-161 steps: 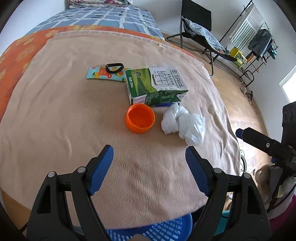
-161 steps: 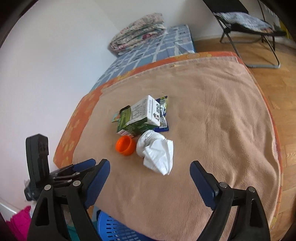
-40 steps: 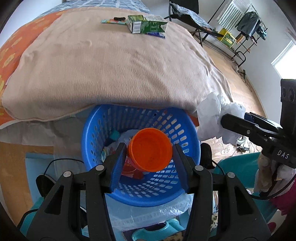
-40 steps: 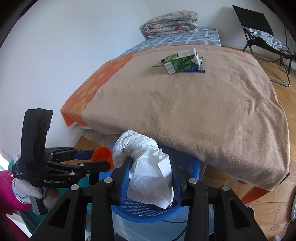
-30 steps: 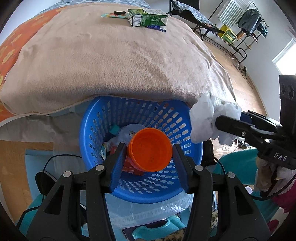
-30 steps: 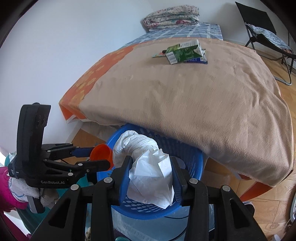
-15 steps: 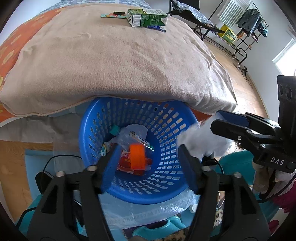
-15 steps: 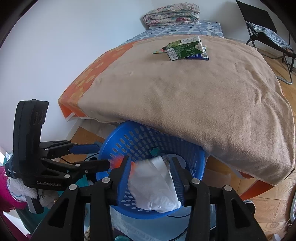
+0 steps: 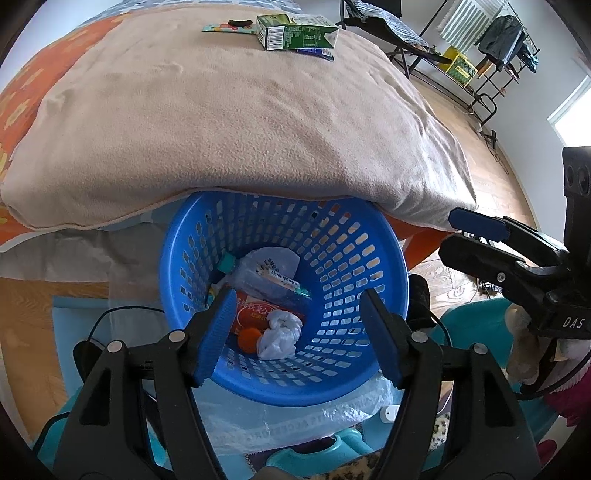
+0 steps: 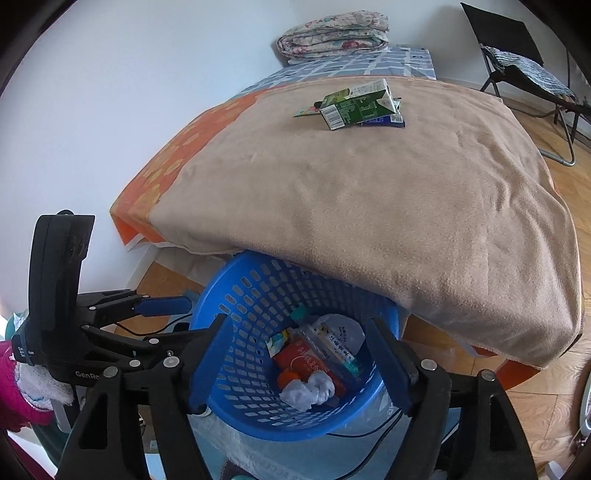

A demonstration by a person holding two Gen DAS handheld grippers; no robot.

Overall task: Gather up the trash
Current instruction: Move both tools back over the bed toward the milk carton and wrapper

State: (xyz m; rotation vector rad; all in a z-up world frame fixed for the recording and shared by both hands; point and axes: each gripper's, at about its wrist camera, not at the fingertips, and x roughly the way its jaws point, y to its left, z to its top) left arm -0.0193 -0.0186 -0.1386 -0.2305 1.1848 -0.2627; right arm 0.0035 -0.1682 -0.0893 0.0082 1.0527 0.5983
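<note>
Left tongs [image 9: 297,332] wide, empty; right tongs [image 10: 297,365] opening, empty; both above blue basket [image 9: 369,236] holding trash.

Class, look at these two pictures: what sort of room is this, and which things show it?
Most likely a bedroom: a bed under a beige blanket, folded bedding at its far end, and a clothes rack by the wall.

A blue perforated basket [image 9: 369,258] sits on the floor, partly under the bed's edge. Inside it lie a small orange cup [image 9: 248,339], touching a crumpled white tissue [image 9: 279,338], with a red packet [image 9: 255,314] and a clear plastic bottle [image 9: 266,273]. A green milk carton [image 9: 297,31] lies on its side on the beige blanket [image 9: 240,110], well apart from the basket.
</note>
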